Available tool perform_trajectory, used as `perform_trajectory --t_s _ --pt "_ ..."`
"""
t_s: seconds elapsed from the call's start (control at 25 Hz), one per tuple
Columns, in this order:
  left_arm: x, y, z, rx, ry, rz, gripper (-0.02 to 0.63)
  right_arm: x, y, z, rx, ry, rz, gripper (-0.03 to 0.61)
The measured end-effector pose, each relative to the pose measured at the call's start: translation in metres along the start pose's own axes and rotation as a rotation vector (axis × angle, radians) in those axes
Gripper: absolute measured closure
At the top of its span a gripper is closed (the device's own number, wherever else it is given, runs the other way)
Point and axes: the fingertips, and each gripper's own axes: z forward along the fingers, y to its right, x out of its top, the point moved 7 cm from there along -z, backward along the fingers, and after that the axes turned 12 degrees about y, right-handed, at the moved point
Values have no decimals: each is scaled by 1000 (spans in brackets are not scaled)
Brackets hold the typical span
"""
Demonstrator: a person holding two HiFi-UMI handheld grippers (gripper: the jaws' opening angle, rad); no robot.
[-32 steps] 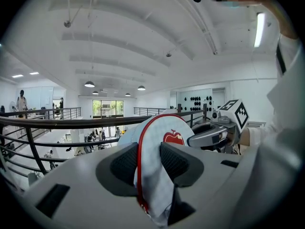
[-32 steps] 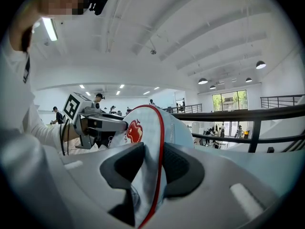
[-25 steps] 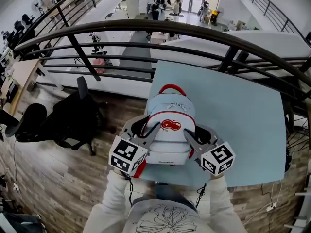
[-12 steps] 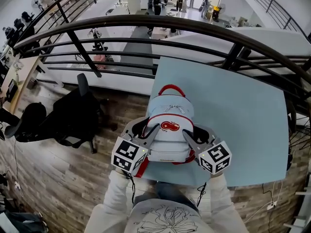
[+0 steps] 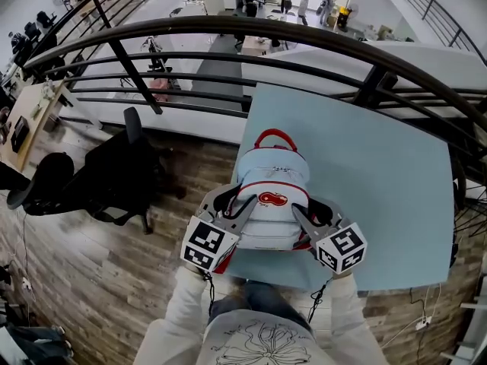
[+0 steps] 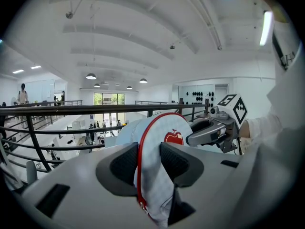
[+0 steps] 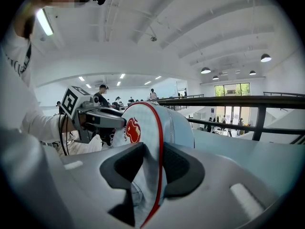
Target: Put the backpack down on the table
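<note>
A pale blue backpack (image 5: 270,181) with red trim, a red top handle and a red apple badge stands upright over the near part of the light blue table (image 5: 380,173). Whether its bottom touches the tabletop is hidden. My left gripper (image 5: 237,208) is shut on the backpack's left side edge, and the fabric and red piping are pinched between its pads (image 6: 177,162). My right gripper (image 5: 303,217) is shut on the right side edge in the same way. In the right gripper view the backpack (image 7: 169,123) rises between the jaws, with the left gripper (image 7: 101,119) across from it.
A black curved railing (image 5: 304,40) runs just beyond the table's far edge, with an open lower floor and people behind it. A black office chair (image 5: 114,177) stands on the wooden floor to the left. The person's knees (image 5: 259,303) are close to the table's near edge.
Both grippers have sunk a little with the backpack toward the tabletop. The grip on both sides is unchanged.
</note>
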Motion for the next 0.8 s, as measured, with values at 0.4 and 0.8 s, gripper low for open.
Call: perform_trajectory --t_s 0.4,0.8 --pt "-4 13 -17 -3 9 -22 466 -6 -14 -13 0 2 -8 439" --pt "-6 29 -35 -9 9 -29 466 -9 -32 -31 -25 -8 -33 428"
